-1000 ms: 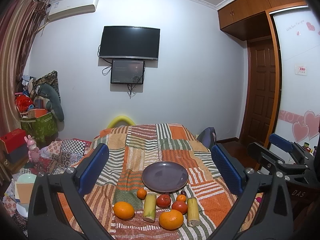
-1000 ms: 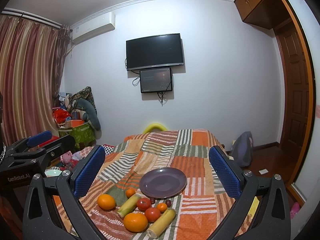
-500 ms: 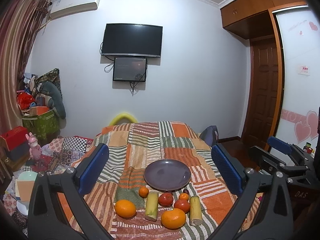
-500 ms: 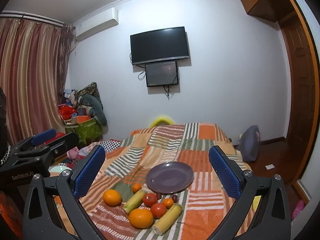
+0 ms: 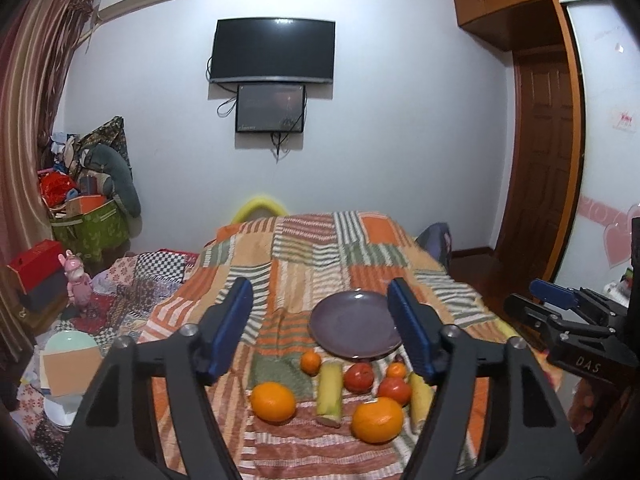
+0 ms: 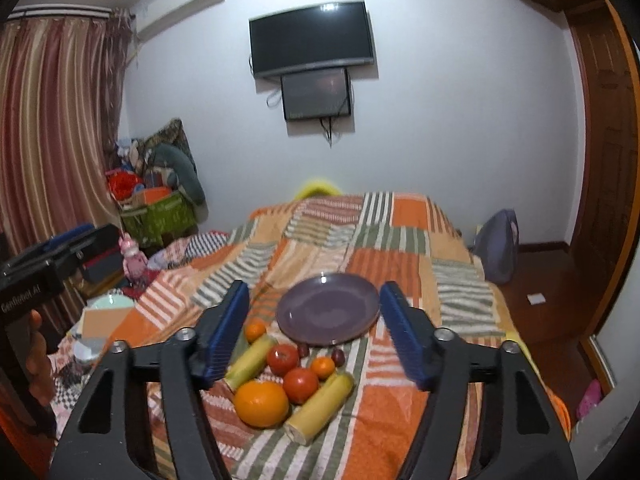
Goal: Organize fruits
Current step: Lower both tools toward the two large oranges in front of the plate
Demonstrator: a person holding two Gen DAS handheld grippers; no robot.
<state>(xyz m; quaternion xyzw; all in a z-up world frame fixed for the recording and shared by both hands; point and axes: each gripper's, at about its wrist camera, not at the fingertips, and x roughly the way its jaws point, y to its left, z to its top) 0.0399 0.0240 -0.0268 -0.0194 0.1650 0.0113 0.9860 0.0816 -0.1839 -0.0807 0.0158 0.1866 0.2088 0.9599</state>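
Note:
An empty purple plate [image 5: 354, 330] [image 6: 328, 314] lies on the striped patchwork bedspread [image 5: 320, 248]. In front of it lie two large oranges [image 5: 274, 402] [image 5: 377, 420], small oranges [image 5: 311, 362], two red tomatoes [image 5: 359, 376] [image 6: 301, 384], two yellow sugarcane pieces [image 5: 330, 392] [image 6: 320, 408] and a dark plum [image 6: 338, 356]. My left gripper [image 5: 322, 332] is open and empty above the fruit. My right gripper [image 6: 316, 336] is open and empty, also above the fruit; it also shows at the left wrist view's right edge [image 5: 568, 320].
Clutter lies on the floor to the left: a green box [image 5: 90, 226], a pink toy rabbit [image 5: 78, 280], bowls and a board [image 5: 70, 364]. A backpack [image 6: 498, 250] stands by the bed's right side. A TV [image 5: 274, 50] hangs on the far wall.
Both grippers have moved forward and down toward the fruit, and their jaws now stand narrower than before. The fruit and plate have not moved.

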